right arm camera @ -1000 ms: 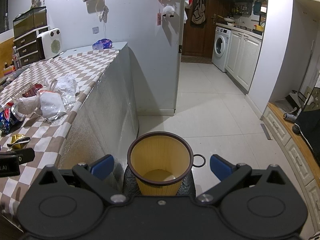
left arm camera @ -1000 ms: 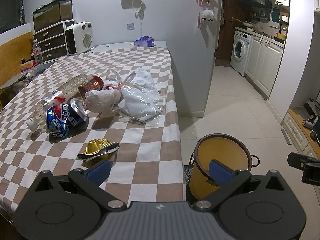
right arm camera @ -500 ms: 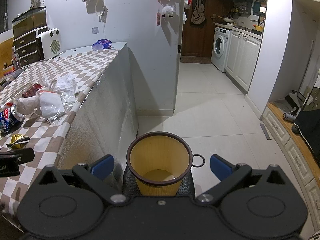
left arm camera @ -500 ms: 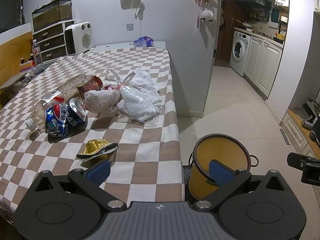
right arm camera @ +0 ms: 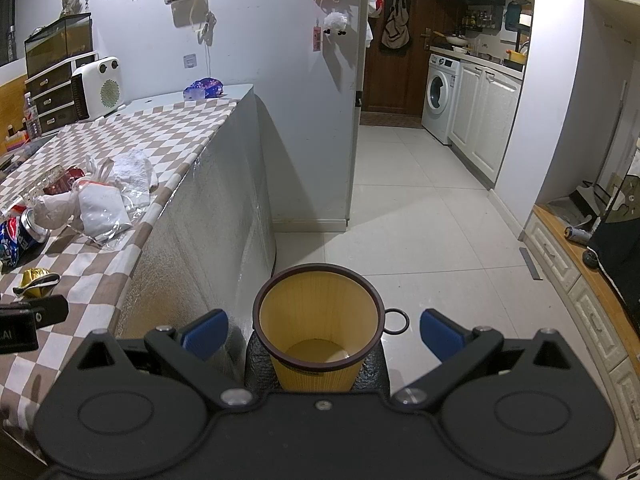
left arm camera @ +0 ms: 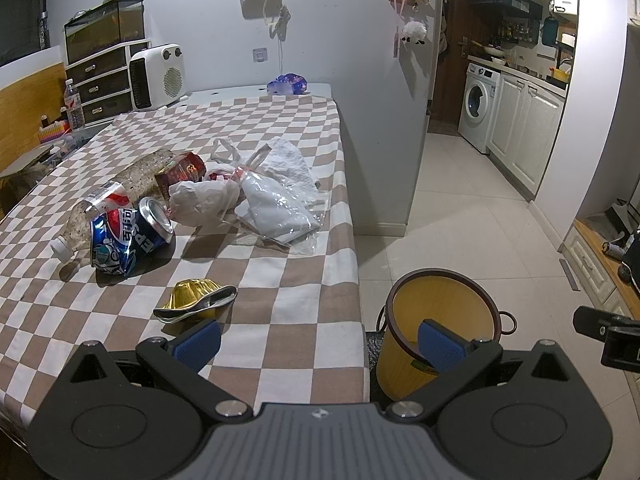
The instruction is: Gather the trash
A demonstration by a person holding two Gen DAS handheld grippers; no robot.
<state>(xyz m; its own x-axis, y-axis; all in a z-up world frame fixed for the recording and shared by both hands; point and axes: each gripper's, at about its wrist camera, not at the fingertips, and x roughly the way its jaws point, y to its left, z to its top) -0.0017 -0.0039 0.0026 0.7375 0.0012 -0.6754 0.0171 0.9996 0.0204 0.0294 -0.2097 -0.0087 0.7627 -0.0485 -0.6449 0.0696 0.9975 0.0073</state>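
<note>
The yellow bin (right arm camera: 318, 330) stands on the floor directly ahead of the right tongs (right arm camera: 322, 330), both fingers spread, empty. The left tongs (left arm camera: 320, 344), also spread, are nearer the trash: the gold foil cup (left arm camera: 196, 300) lies just ahead-left, long axis crosswise.
</note>
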